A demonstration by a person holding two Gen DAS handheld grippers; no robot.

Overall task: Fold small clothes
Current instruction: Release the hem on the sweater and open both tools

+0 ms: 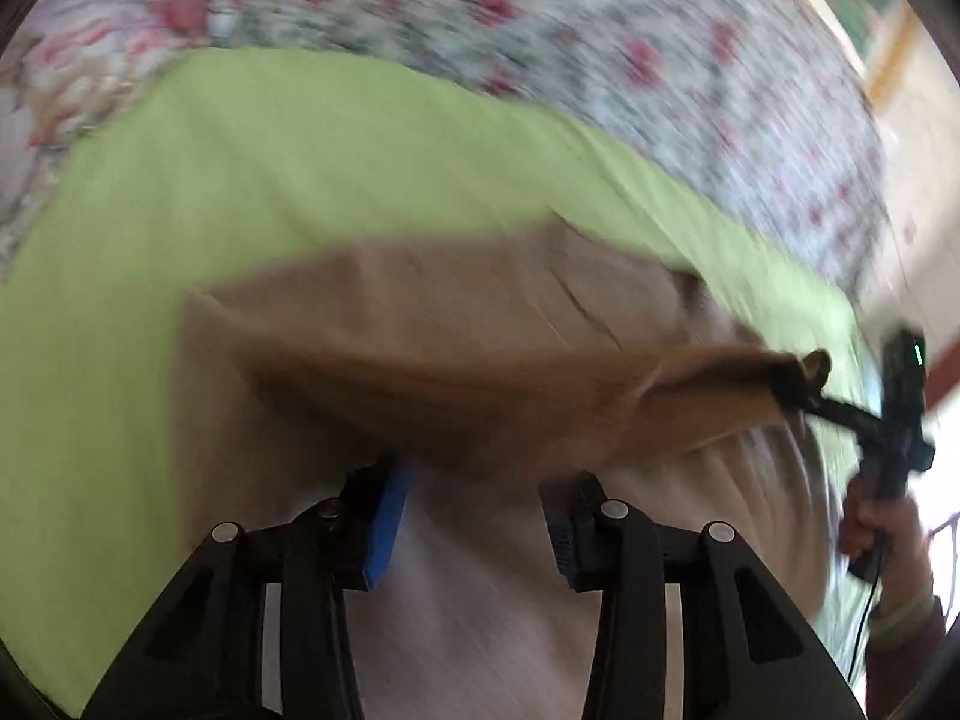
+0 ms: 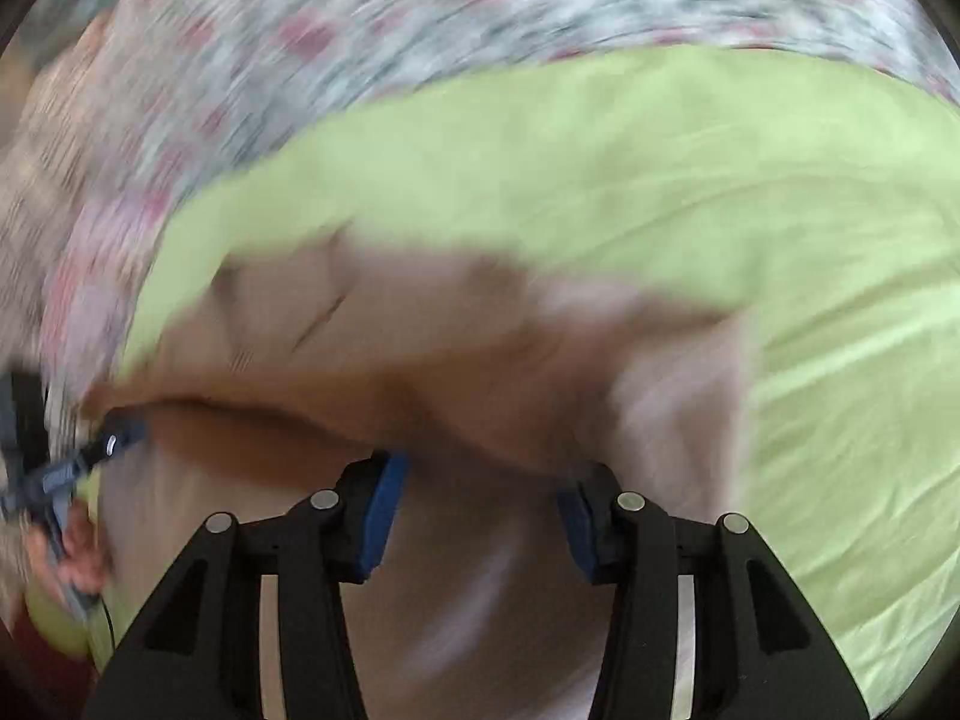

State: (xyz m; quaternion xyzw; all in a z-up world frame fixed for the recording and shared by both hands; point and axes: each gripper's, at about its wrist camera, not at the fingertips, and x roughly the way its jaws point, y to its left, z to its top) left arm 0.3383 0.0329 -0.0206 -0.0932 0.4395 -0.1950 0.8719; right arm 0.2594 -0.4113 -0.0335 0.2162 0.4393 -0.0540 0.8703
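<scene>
A tan small garment (image 1: 420,324) lies on a light green cloth (image 1: 240,168); both views are motion-blurred. In the left wrist view my left gripper (image 1: 474,510) has its blue-padded jaws apart, with the garment's near edge lifted just above them. My right gripper (image 1: 804,381) shows at the right, its tip at the garment's lifted corner, held by a hand. In the right wrist view my right gripper (image 2: 480,510) also has its jaws apart under the raised garment (image 2: 480,348) edge. The left gripper (image 2: 114,438) shows at the far left, at the other corner.
The green cloth (image 2: 780,192) is spread over a floral bedsheet (image 1: 600,30) that fills the far side of both views (image 2: 420,18). A room wall and a framed edge (image 1: 888,60) show at the far right.
</scene>
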